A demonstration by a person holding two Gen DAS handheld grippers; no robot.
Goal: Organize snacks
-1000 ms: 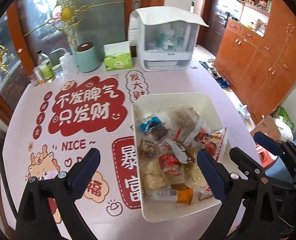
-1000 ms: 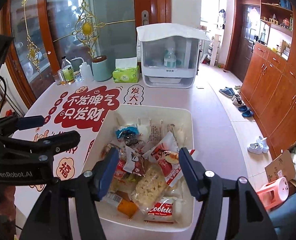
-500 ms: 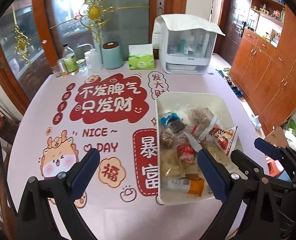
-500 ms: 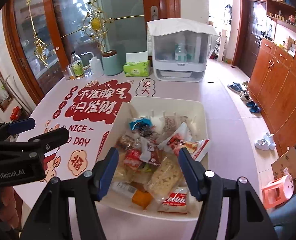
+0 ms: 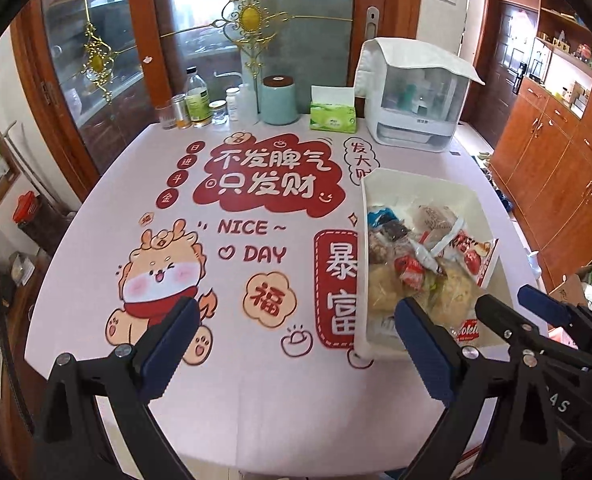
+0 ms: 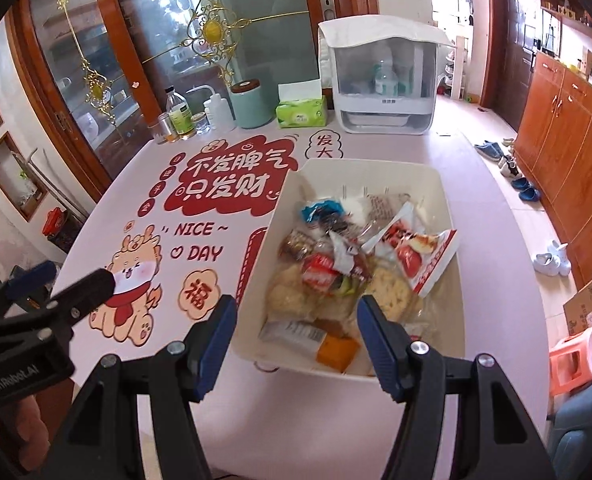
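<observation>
Lengthwise, snack bin [image 6: 447, 208] toward far cabinet [image 6: 379, 84].

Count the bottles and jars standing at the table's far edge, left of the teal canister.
6, though some may hide others: glass tumbler, slim can, green-labelled bottle, small jar, small white bottle, white squeeze bottle beside the teal canister.

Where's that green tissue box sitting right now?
The green tissue box sits at the table's far edge, between the teal canister and the white cabinet.

Tissue box [image 5: 333, 117], teal canister [image 5: 279, 100]
</observation>
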